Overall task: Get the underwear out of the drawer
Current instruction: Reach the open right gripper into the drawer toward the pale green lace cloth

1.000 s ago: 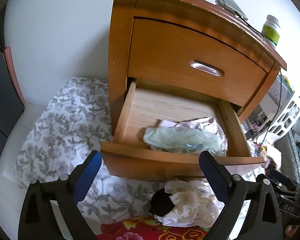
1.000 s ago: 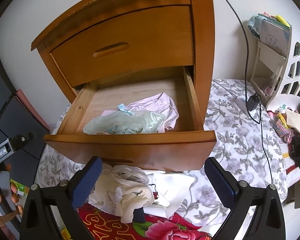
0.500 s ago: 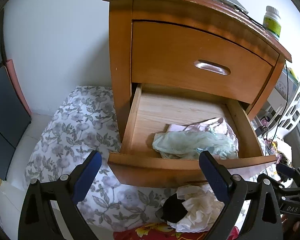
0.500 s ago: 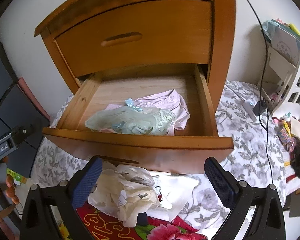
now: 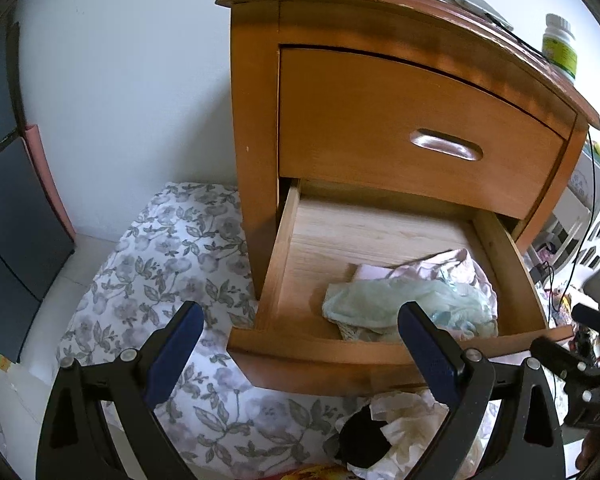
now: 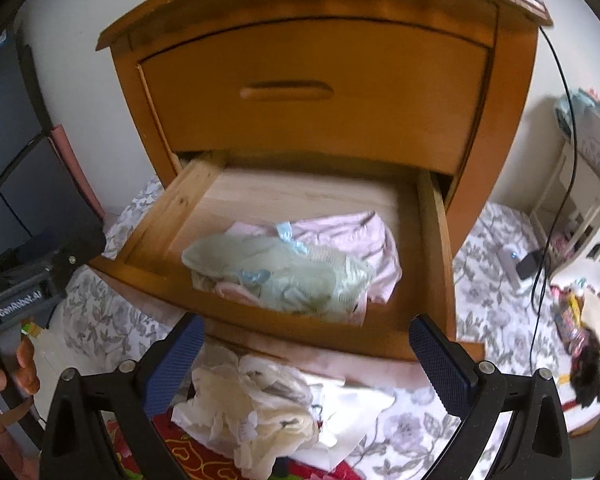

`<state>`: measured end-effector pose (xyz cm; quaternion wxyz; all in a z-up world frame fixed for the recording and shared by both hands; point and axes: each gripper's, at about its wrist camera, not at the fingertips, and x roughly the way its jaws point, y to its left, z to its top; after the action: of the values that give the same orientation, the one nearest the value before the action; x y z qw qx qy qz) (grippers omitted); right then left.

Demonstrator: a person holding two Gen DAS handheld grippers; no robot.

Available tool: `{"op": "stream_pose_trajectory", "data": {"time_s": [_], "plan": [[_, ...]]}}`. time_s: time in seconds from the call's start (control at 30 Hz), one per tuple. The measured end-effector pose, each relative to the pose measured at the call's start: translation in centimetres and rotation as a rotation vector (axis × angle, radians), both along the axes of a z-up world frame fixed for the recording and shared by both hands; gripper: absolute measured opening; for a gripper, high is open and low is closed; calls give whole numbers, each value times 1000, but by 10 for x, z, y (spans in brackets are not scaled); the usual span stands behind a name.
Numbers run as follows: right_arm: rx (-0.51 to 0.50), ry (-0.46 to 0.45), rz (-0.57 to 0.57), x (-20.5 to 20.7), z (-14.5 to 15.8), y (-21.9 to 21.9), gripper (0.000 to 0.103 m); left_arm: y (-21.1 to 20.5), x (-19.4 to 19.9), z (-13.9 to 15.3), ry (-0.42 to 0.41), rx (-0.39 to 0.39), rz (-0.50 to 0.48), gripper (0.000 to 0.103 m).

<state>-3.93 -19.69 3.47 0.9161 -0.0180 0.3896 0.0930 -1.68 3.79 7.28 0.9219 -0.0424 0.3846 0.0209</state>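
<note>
The lower drawer (image 6: 432,264) of the wooden nightstand (image 5: 256,120) is standing pulled out. Pale green underwear (image 6: 276,272) is lying inside it on a pink garment (image 6: 352,236), toward the front right. The right gripper (image 6: 306,360) is hovering before the drawer front, fingers spread wide, gripping nothing. The left gripper (image 5: 300,344) is likewise gaping wide and empty. Cream garments (image 6: 252,404) are lying on the floor below.

Each gripper has 2 black plastic arms that widen toward the camera, and each arm ends in a dark blue finger pad (image 6: 440,356) with a fine textured surface. A silver screw (image 5: 127,355) sits on each arm. In the right wrist view the left gripper's black body (image 6: 40,272) carries a white label with small lettering.
</note>
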Motion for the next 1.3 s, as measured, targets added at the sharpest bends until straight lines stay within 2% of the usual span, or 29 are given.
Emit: {"op": "stream_pose_trajectory", "data": {"time_s": [0.1, 0.23, 0.37, 0.6, 0.7, 0.83, 1.07, 1.3], "plan": [[-9, -18, -20, 8, 7, -2, 103, 2, 3, -1, 5, -17, 1, 98], [-52, -36, -29, 20, 12, -3, 103, 0, 2, 1, -26, 16, -9, 98], [-64, -15, -16, 32, 17, -3, 103, 1, 4, 1, -24, -9, -28, 98], [-43, 28, 79, 55, 23, 3, 103, 4, 9, -2, 2, -24, -30, 98], [8, 113, 97, 72, 21, 1, 101, 6, 11, -4, 25, -28, -30, 98], [21, 216, 84, 91, 8, -3, 97, 6, 12, -8, 44, -37, -37, 98], [83, 460, 42, 122, -38, -11, 83, 8, 15, -13, 69, -47, -46, 98], [84, 542, 50, 137, -61, 0, 73, 8, 16, -14, 75, -51, -53, 98]]}}
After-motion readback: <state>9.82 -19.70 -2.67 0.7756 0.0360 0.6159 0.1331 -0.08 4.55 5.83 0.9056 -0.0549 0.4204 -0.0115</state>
